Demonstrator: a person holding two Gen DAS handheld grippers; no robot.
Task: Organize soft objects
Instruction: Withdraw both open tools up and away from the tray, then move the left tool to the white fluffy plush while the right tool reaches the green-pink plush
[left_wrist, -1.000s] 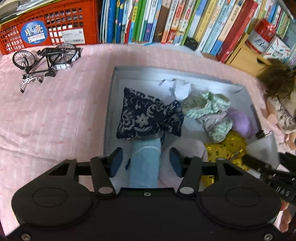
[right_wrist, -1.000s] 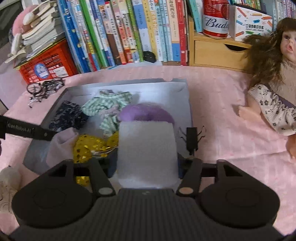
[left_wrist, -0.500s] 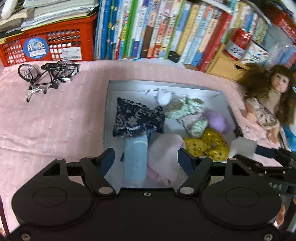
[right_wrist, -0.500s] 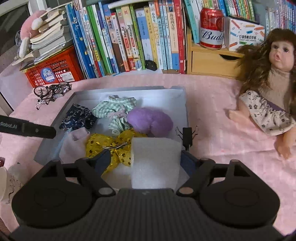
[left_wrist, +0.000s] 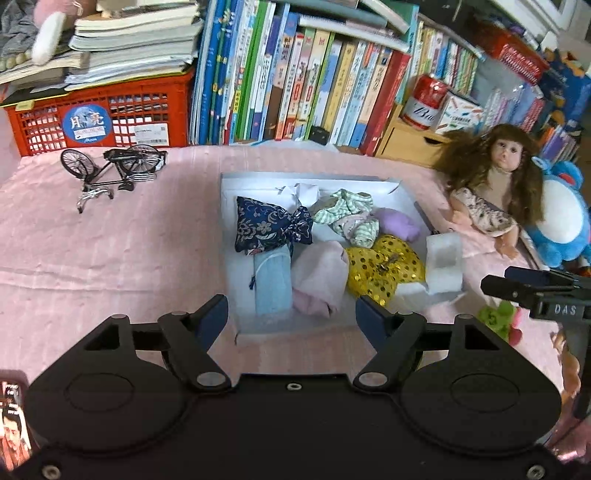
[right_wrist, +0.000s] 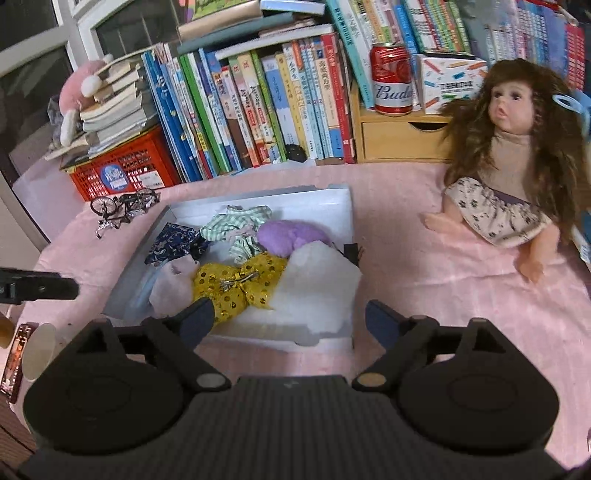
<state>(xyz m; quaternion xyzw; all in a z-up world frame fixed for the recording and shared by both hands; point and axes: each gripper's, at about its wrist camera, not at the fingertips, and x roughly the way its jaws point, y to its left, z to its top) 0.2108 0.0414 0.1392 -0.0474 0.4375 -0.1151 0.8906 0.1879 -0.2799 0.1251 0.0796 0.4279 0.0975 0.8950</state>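
Broadly, spread under everything: a pink cloth (left_wrist: 110, 251), with a row of upright books (left_wrist: 295, 74) at twelve o'clock. Sat at two o'clock in the right wrist view: a long-haired doll (right_wrist: 513, 173), leaning back, legs out on the cloth. Lay near the middle: a shallow white box (left_wrist: 227, 258), open-topped, packed with soft things.

Inside the box, by the left wrist view: at ten o'clock a navy floral pouch (left_wrist: 269, 229); at six o'clock, just below the pouch and touching it, a pale blue face mask (left_wrist: 271, 284); beside the mask, a pink cloth bundle (left_wrist: 319, 277); at four o'clock a gold sequin bow (left_wrist: 384, 267), touching the bundle; at twelve o'clock a green checked garment (left_wrist: 347, 216); at two o'clock a purple plush lump (left_wrist: 399, 223). Rested on the box's right rim: a white foam block (left_wrist: 443, 266), partly over the edge.

Stood at eleven o'clock: a red crate (left_wrist: 99, 114) under stacked papers. Perched at one o'clock on a small wooden drawer (right_wrist: 399, 136): a red can (right_wrist: 391, 81). Parked at ten o'clock on the cloth: a small model bicycle (left_wrist: 110, 170).

Hovered above the near edge of the box: the left gripper (left_wrist: 291, 317), fingers spread wide, holding nothing. Likewise the right gripper (right_wrist: 290, 319), fingers wide apart and empty, just short of the foam block.
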